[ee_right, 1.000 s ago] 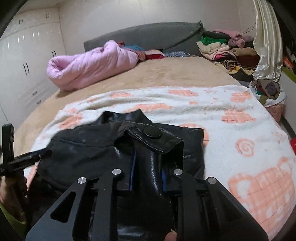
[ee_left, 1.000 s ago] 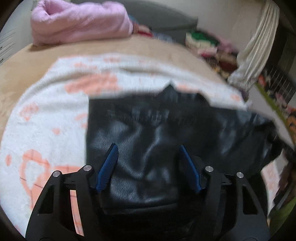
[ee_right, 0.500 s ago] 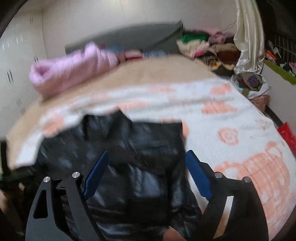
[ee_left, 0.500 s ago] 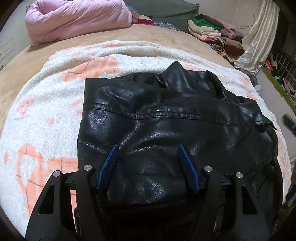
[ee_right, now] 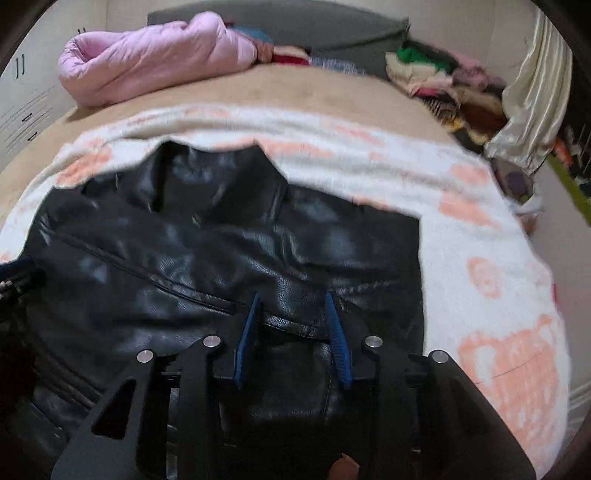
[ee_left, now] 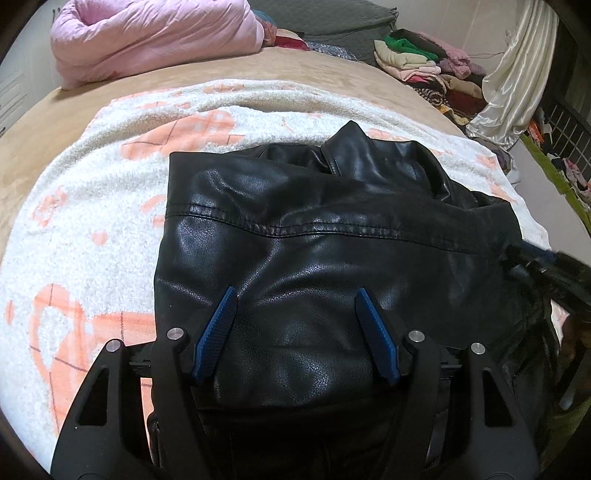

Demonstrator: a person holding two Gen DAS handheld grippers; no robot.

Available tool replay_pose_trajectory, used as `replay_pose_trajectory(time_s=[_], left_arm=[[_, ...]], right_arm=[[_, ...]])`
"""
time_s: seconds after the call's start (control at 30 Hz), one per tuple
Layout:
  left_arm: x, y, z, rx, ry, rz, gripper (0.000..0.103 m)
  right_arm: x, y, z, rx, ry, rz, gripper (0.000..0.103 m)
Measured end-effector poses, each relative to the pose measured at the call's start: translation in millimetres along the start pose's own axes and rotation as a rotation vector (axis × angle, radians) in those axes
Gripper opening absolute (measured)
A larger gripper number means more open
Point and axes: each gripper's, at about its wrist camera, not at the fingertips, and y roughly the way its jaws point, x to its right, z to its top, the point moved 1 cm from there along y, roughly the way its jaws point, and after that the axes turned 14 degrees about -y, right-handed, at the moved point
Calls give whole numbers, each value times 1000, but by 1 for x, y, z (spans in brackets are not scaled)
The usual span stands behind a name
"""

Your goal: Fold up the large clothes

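Observation:
A black leather jacket (ee_left: 295, 221) lies back up on the white and orange blanket (ee_left: 92, 221), collar pointing away. My left gripper (ee_left: 296, 291) sits at the jacket's near left part with a thick bulge of leather filling the gap between its blue pads (ee_left: 218, 332), which press on it. In the right wrist view the jacket (ee_right: 166, 240) is blurred. My right gripper (ee_right: 291, 295) is over its near right edge. Its jaws are closing with a fold of leather between them, not pinched. The right gripper (ee_left: 546, 266) also shows blurred at the edge of the left view.
The blanket covers a tan bed (ee_left: 332, 70). A rolled pink duvet (ee_left: 147, 37) lies at the far left by a grey headboard (ee_right: 314, 22). A pile of folded clothes (ee_left: 424, 62) and a cream curtain (ee_left: 517, 81) stand at the far right.
My right gripper let go of the flap with the snap button, opened wide, came down and has narrowed around the jacket's near edge. The left gripper kept its place and width.

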Motion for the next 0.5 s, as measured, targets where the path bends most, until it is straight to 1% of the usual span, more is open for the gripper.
replay_pose_trajectory(time_s=[0.13, 0.2, 0.27, 0.33, 0.4, 0.47, 0.5], left_arm=[[1, 0, -1, -1, 3, -1, 59], [0, 0, 0, -2, 0, -6, 59], [0, -1, 0, 0, -2, -8, 59], [-1, -3, 1, 1, -10, -21, 61], [-1, -11, 3, 10, -19, -26, 61], [1, -23, 5, 23, -27, -50, 67], [3, -30, 4, 33, -24, -64, 67]], right_arm=[[4, 17, -5, -10, 34, 31, 33], [7, 19, -8, -2, 61, 53, 34], [9, 18, -7, 5, 55, 63, 34], [10, 3, -7, 38, 64, 87, 38], [12, -20, -7, 109, 92, 121, 49], [12, -38, -11, 146, 98, 124, 50], [10, -45, -13, 156, 95, 124, 50]])
